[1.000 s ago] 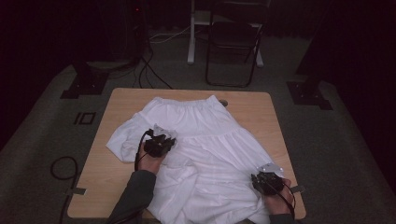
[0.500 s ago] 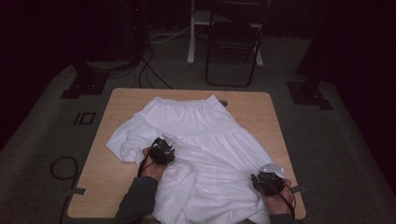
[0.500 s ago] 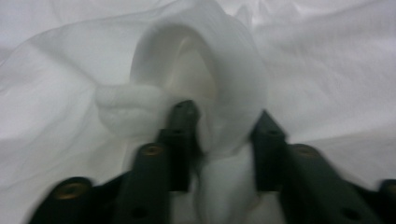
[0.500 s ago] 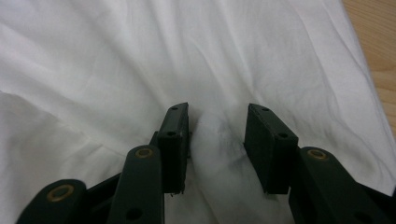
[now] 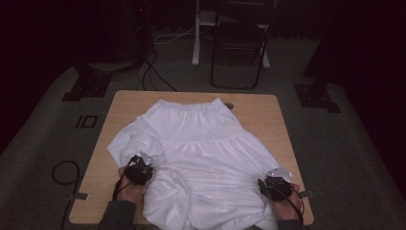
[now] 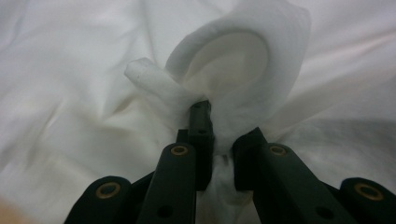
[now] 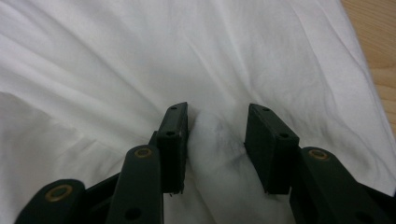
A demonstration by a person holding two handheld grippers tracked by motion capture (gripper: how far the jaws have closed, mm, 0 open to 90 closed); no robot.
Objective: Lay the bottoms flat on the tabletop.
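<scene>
Fabric covers most of the light wooden table [image 5: 268,112]: a white tiered cotton skirt [image 5: 206,143] lies spread with its gathered elastic waistband at the far side and its wide hem toward the near edge, where it spills over the table's lip between the person's forearms. The cloth is rumpled, with a loose fold bunched at its left side.

The left gripper [image 5: 140,168], black and held in the person's left hand [image 5: 128,189], sits at the near-left part of the skirt. In the left gripper view its jaws are clamped close together on a pinch of the white cloth [image 6: 224,79], which rises beyond the tips in a curled loop with a small rolled tail to its left.

The right gripper [image 5: 273,184], carrying a grey three-cornered plate on top, rests at the near-right corner of the skirt, close to the table's right edge, with the right hand [image 5: 287,206] behind it. In the right gripper view its jaws stand apart with a ridge of cloth [image 7: 219,140] lying between them; the left pad touches the fabric, the right pad stands clear of it. Bare wood shows at the upper right of that view.

Beyond the table, a dark folding chair [image 5: 239,43] stands on the grey carpet, and black cables run across the floor.
</scene>
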